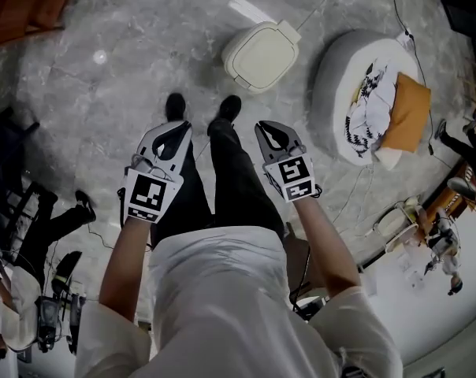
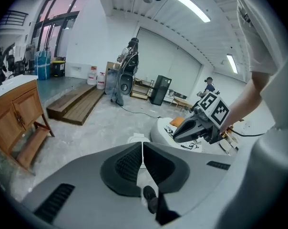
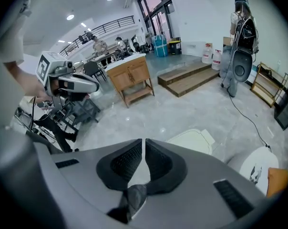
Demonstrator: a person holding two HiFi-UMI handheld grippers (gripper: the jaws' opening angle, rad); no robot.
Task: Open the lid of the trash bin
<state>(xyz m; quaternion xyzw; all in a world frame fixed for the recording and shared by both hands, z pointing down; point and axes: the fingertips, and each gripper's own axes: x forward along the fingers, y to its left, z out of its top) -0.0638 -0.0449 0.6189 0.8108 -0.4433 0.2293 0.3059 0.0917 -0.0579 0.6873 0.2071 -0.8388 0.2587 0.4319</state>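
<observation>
A cream trash bin (image 1: 261, 56) with its lid down stands on the marble floor ahead of the person's shoes. It shows past the jaws in the right gripper view as the bin (image 3: 194, 140), and a sliver of the bin (image 2: 136, 139) peeks above the jaws in the left gripper view. My left gripper (image 1: 175, 129) and right gripper (image 1: 271, 128) are held side by side at waist height, well short of the bin, both shut with nothing between the jaws. The left gripper (image 2: 142, 149) and right gripper (image 3: 144, 147) show their pads meeting.
A round grey-and-white cushion bed (image 1: 364, 93) with an orange pillow (image 1: 406, 113) lies right of the bin. A wooden cabinet (image 3: 130, 75) and low wooden steps (image 3: 189, 80) stand further off. Cables run over the floor. Other people and equipment stand at the room's edges.
</observation>
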